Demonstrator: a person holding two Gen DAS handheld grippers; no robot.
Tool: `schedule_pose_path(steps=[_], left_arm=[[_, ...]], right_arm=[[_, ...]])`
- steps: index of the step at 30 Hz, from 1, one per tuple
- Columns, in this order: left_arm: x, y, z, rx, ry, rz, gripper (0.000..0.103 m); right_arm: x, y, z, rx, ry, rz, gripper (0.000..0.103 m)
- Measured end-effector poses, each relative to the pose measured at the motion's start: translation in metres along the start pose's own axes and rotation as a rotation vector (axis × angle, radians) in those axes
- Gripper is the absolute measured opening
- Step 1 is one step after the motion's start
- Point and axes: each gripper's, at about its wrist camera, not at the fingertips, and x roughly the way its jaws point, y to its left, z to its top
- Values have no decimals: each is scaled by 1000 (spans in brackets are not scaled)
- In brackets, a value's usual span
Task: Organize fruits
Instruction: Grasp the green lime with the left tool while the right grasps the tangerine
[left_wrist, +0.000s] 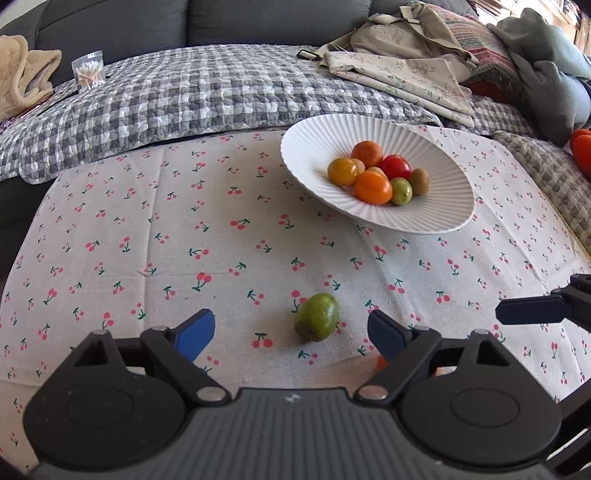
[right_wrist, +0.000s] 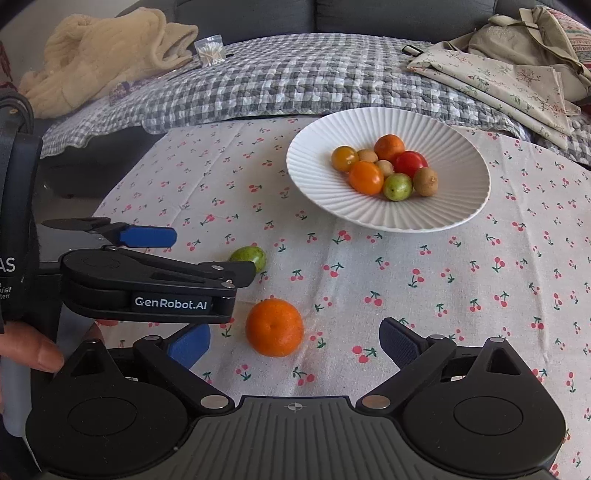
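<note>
Surface: I see a table under a white cherry-print cloth (left_wrist: 221, 221), creased, with a grey checked quilt (left_wrist: 184, 92) on the sofa behind it.
Room, left: I make out a cream fleece (right_wrist: 99, 55) bunched at the far left of the sofa, with a clear box of cotton swabs (right_wrist: 211, 51) just beside it.
Room, right: I see folded floral fabric (left_wrist: 402, 79) and a beige bag piled on the quilt, behind the plate.
Plate: a white ribbed plate (right_wrist: 454, 129) sits on the cloth right of centre, near its far edge.
Plate contents: I count an orange, a red tomato, two orange-yellow tomatoes, a small green fruit, a brown kiwi and two pale round fruits, heaped and touching.
Left gripper (left_wrist: 291, 332): my left jaws are spread, blue pads either side of the green fruit (left_wrist: 317, 316) and clear of it.
Green fruit: oval, dull green with a brownish end, lying on the cloth well in front of the plate.
Right gripper (right_wrist: 295, 345): my right jaws are wide apart around the mandarin (right_wrist: 274, 327), not touching it.
Mandarin: round, bright orange, dimpled, resting on the cloth near the green fruit, well apart from the plate.
Hand: a thumb (right_wrist: 33, 350) shows on the left gripper's handle at the right camera's left edge.
</note>
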Motion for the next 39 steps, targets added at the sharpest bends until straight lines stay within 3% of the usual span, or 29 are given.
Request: schedule_pose_path(steps=[5,11,14,16,22,24,26,39], left_arm=[[3,-6,-2,29,-8,-14,82],[10,-11,-4,61,7,-10,69],[14,-11,-5,66,21,-9,59],[18,-11,-6,68,29,-10,48],[22,-12,-7,81,30,0,26],[22,-12,-7,86,27,3,26],[22,-12,-7,94,25,5,25],[18,-6,-3,57,20,7,25]], right_arm=[[11,5,-3,-19,13,-9,96],[19,6,-4,-30,13,-24,90],[21,7,-4,-35,9,-24,85],[22,7,-4,-35,10,-21,80],[28,8,-4,-47,17,-13,58],[29,9,-4,-56,16,-7,44],[30,11,-4,-67,14,-11,39],[25,3,-1,-68,8,-37,39]])
